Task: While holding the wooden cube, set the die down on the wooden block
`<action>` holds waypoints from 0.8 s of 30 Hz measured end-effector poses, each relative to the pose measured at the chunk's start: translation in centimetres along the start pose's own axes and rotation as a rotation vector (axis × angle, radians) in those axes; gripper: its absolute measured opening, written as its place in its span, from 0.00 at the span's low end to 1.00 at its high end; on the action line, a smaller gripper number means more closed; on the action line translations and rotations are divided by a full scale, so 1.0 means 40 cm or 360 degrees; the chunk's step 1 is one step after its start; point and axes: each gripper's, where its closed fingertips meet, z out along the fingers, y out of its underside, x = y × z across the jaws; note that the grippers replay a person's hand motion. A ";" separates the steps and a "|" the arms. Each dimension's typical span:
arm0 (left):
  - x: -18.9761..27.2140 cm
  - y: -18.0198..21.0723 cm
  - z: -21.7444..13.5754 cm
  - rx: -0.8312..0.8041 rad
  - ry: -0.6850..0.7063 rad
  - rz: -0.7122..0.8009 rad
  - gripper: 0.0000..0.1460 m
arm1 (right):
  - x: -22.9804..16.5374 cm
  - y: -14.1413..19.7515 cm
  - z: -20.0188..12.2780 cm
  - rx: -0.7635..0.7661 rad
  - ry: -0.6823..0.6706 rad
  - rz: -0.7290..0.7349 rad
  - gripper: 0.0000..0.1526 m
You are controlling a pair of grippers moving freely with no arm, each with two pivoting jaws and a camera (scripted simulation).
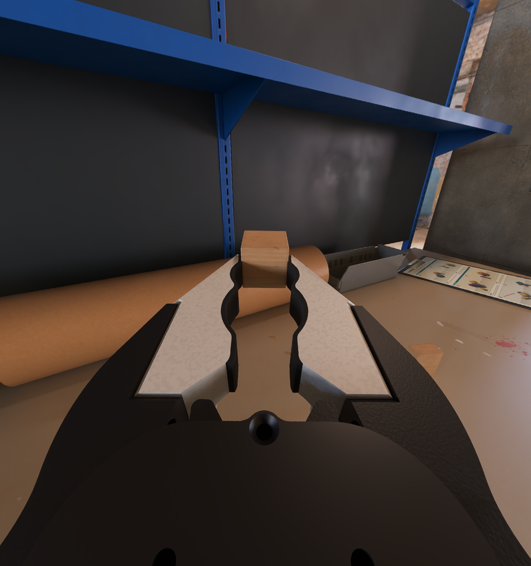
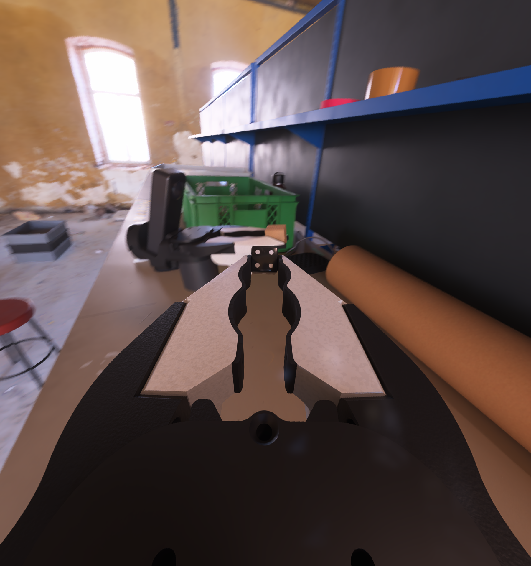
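Note:
In the left wrist view my left gripper [image 1: 264,269] is shut on a light wooden cube [image 1: 264,251], held at the fingertips above the brown tabletop. A second wooden block [image 1: 426,356] lies on the table to the right, partly hidden behind the gripper's right finger. In the right wrist view my right gripper [image 2: 264,266] is shut on a black die [image 2: 264,258] with white pips, held above the table. The left gripper [image 2: 197,239] with the cube [image 2: 277,233] shows farther off in that view, just beyond the die. The block does not show there.
A long cardboard roll [image 1: 105,315] lies along the dark back panel, also in the right wrist view [image 2: 441,337]. Blue shelves [image 1: 288,79] overhang. A grey box [image 1: 365,269], a printed sheet [image 1: 478,283], a red stain [image 1: 506,344] and a green crate [image 2: 239,202] are on the table. The table's edge [image 2: 83,309] runs left.

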 end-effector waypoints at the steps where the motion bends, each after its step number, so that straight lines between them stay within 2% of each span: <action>1: -0.007 -0.003 -0.005 -0.0006 -0.0005 0.0005 0.19 | 0.003 -0.002 -0.035 -0.0031 -0.0076 0.0007 0.11; 2: -0.014 -0.007 -0.010 -0.0014 -0.0006 0.0004 0.19 | 0.017 0.007 -0.068 -0.0100 -0.0115 0.0017 0.11; 4: -0.022 -0.017 -0.020 0.0001 0.0017 -0.0040 0.19 | 0.070 0.041 -0.131 -0.0238 -0.0052 0.0018 0.11; 6: -0.021 -0.026 -0.026 0.0022 0.0073 -0.0105 0.19 | 0.119 0.091 -0.180 -0.0389 -0.0025 -0.0077 0.11; 9: -0.017 -0.033 -0.030 0.0036 0.0117 -0.0134 0.19 | 0.173 0.187 -0.229 -0.0575 -0.0083 -0.0178 0.11; 11: -0.013 -0.033 -0.029 0.0033 0.0123 -0.0120 0.19 | 0.230 0.242 -0.257 -0.0709 -0.0007 -0.0196 0.11; 12: -0.009 -0.033 -0.028 0.0031 0.0133 -0.0117 0.19 | 0.249 0.249 -0.269 -0.0698 0.0035 -0.0183 0.11; 14: 0.001 -0.030 -0.024 0.0021 0.0156 -0.0115 0.19 | 0.259 0.261 -0.296 -0.0604 -0.0054 -0.0078 0.11; 15: 0.006 -0.028 -0.021 0.0014 0.0164 -0.0111 0.19 | 0.267 0.288 -0.315 -0.0637 -0.0073 -0.0014 0.11; 18: 0.018 -0.021 -0.014 -0.0007 0.0183 -0.0096 0.19 | 0.290 0.422 -0.377 -0.1016 -0.0075 0.0220 0.11; 21: 0.030 -0.016 -0.009 -0.0019 0.0204 -0.0091 0.19 | 0.267 0.492 -0.399 -0.1116 -0.0279 0.0542 0.11; 22: 0.032 -0.015 -0.007 -0.0022 0.0207 -0.0086 0.19 | 0.259 0.492 -0.396 -0.1113 -0.0337 0.0561 0.11; 24: 0.036 -0.014 -0.006 -0.0028 0.0211 -0.0080 0.19 | 0.246 0.452 -0.374 -0.0978 -0.0415 0.0435 0.11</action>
